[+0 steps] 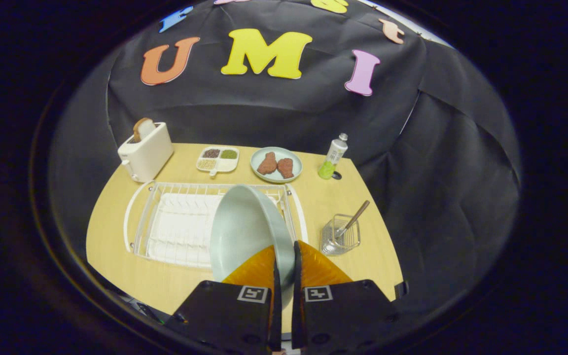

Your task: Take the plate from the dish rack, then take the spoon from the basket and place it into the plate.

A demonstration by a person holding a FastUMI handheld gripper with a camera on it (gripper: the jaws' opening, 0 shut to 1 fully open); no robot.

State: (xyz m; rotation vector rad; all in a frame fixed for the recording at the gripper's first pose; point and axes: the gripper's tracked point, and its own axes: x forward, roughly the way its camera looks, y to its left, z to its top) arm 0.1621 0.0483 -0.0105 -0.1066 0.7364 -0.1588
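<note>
Gripper (pixel 284 251) has its fingers pinched tight on the rim of the plate (pixel 244 231), held up on edge over the dish rack (pixel 175 227) w/ its hollow side facing the camera. Plate looks stiff, glazed, prob slippery and chippable, so a rim pinch is about the only hold imo. Spoon (pixel 354 218) stands in the basket (pixel 340 236) just right of the rack, handle leaning up and to the right.

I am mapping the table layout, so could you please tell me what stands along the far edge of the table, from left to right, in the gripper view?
White toaster with a bread slice → white divided dish of grains → pale green round plate with two brown pieces → small white and green bottle. Nearer, the gripper is shut on the rim of the pale grey-green plate.
</note>
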